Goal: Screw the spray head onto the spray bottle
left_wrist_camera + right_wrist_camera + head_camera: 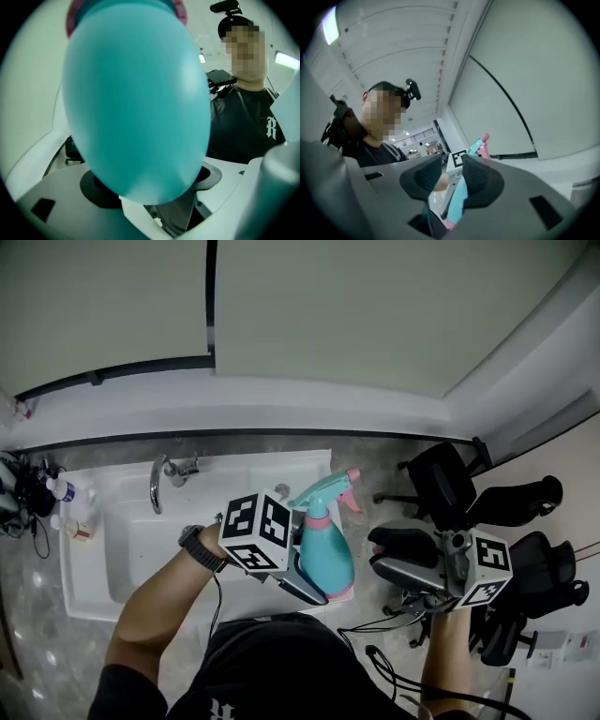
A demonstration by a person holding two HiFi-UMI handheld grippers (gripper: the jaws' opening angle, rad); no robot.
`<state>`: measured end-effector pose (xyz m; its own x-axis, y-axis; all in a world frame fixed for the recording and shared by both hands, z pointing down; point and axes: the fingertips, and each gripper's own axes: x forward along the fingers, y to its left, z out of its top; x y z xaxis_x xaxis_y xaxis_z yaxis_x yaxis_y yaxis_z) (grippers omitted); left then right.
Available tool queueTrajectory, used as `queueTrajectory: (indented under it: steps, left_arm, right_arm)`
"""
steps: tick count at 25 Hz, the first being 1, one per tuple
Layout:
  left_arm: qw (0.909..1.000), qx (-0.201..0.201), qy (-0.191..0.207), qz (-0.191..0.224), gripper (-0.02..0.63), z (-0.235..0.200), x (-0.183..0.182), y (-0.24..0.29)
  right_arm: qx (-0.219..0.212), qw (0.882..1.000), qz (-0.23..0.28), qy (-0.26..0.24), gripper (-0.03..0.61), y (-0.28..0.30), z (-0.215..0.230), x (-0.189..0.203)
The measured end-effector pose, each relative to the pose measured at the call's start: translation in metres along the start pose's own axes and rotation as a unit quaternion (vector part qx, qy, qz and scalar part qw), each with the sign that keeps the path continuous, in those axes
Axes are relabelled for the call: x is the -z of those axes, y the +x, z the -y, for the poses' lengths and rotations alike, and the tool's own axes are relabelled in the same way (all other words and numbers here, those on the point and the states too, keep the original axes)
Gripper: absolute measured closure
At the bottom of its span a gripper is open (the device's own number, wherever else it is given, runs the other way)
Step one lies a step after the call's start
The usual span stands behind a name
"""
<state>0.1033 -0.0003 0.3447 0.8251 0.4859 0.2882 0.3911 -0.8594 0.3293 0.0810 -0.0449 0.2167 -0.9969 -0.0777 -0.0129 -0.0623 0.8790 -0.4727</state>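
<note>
A teal spray bottle [325, 557] is held upright just right of the sink, with my left gripper [317, 583] shut on its lower body. The teal spray head [323, 489] with a pink trigger sits on the bottle's neck above a pink collar [319, 518]. In the left gripper view the bottle [136, 103] fills most of the picture between the jaws of the left gripper [150, 187]. My right gripper [380, 555] hovers a little to the bottle's right, open, with nothing between its black pads [403, 540]. Through the gap of the right gripper [452, 171] the bottle [457, 201] shows farther off.
A white sink [94, 549] with a chrome faucet [159, 480] lies to the left, with small bottles [62, 489] beside it. Black office chairs [441, 479] stand at the right, and cables [394, 667] run over the speckled floor below.
</note>
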Motion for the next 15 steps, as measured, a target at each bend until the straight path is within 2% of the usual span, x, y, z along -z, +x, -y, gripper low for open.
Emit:
queueTrajectory:
  steps: [2,4,6,10,15]
  left_arm:
    - [0.9989,-0.033,0.012,-0.03,0.202,-0.005,0.006,-0.002]
    - [0.996,-0.065,0.019,-0.058,0.202,-0.01,0.009,0.0]
    - [0.9932,-0.086,0.022,-0.075,0.202,-0.015,0.013,0.0]
    - [0.9868,-0.11,0.033,-0.114,0.202,-0.02,0.026,-0.001]
    - [0.9874,-0.118,0.03,-0.101,0.202,-0.021,0.019,-0.006]
  right_arm:
    - [0.046,0.999,-0.015,-0.002,0.449,0.008,0.011,0.006]
    - [0.114,0.99,-0.069,-0.052,0.449,0.027,0.026,0.022]
    - [0.15,0.98,-0.088,-0.096,0.449,0.038,0.03,0.026]
    - [0.156,0.975,-0.097,-0.127,0.449,0.043,0.023,0.027]
    - [0.164,0.969,-0.101,-0.158,0.449,0.051,0.024,0.022]
